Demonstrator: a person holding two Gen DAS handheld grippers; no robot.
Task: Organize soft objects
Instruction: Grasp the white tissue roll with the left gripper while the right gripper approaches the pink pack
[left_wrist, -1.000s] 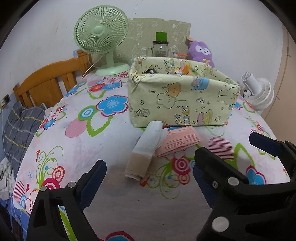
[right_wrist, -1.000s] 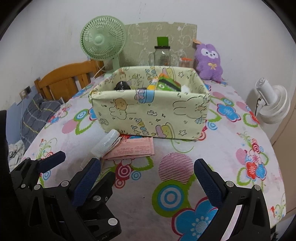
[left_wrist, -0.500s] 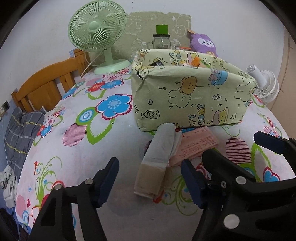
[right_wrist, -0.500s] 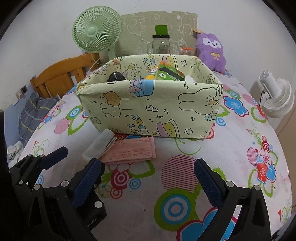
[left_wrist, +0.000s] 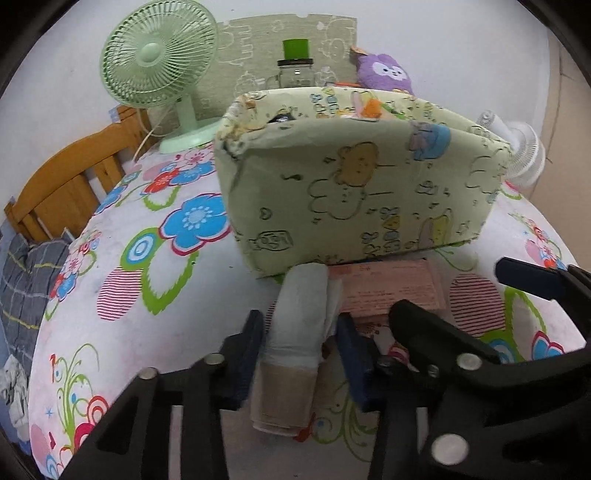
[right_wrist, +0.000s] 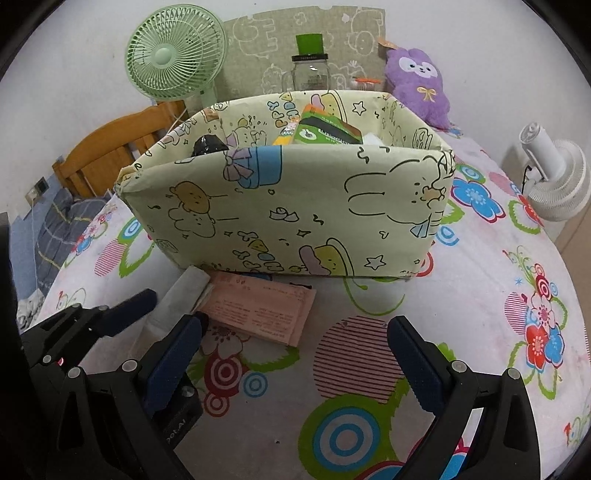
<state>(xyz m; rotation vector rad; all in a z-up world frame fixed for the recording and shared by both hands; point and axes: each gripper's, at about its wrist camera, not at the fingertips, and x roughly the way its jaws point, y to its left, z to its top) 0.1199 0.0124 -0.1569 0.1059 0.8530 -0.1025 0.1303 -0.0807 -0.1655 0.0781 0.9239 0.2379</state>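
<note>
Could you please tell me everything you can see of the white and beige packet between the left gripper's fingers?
The soft packet is long and pillow-like: white wrapping, beige band at its near end. It lies flat on the floral tablecloth, far end by the fabric box, right side beside a pink packet. The left gripper has just been closing around it.

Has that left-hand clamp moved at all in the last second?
Yes. The left gripper has come forward toward the patterned storage box, and its jaws have just been closing around the white rolled packet on the tablecloth.
</note>
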